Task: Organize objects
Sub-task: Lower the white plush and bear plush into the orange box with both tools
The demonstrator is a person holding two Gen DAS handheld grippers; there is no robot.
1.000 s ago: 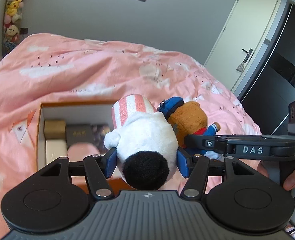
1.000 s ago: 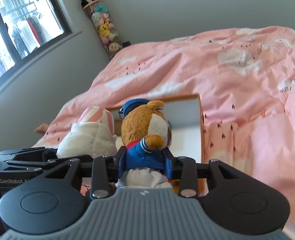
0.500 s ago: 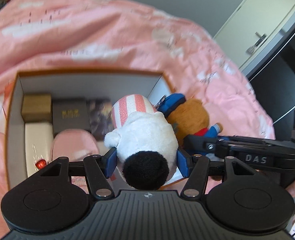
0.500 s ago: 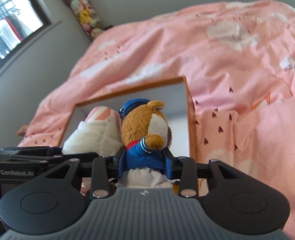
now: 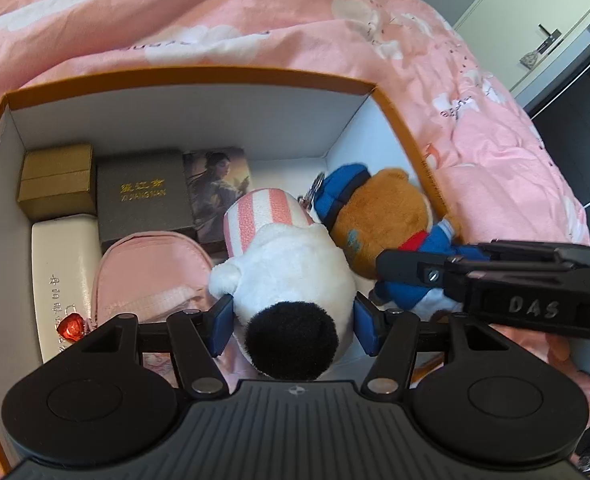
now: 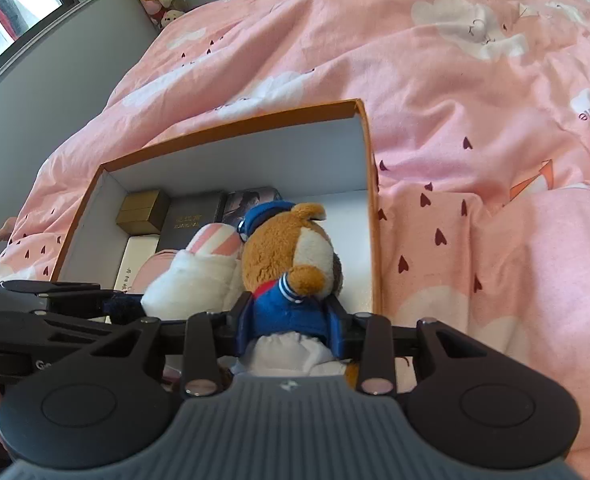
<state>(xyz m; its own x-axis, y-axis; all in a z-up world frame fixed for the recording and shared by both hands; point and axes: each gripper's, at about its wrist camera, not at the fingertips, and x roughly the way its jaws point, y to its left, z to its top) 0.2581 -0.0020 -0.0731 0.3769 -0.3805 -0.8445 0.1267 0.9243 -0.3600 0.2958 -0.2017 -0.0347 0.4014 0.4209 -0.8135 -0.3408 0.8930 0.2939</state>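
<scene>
Two plush toys: one white, one brown bear, one orange box, five items inside: gold case, grey case, picture card, white case, pink pouch

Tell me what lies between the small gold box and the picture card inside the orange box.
A dark grey box with gold lettering sits between the small gold box and the picture card, seen clearly in the left wrist view.
</scene>
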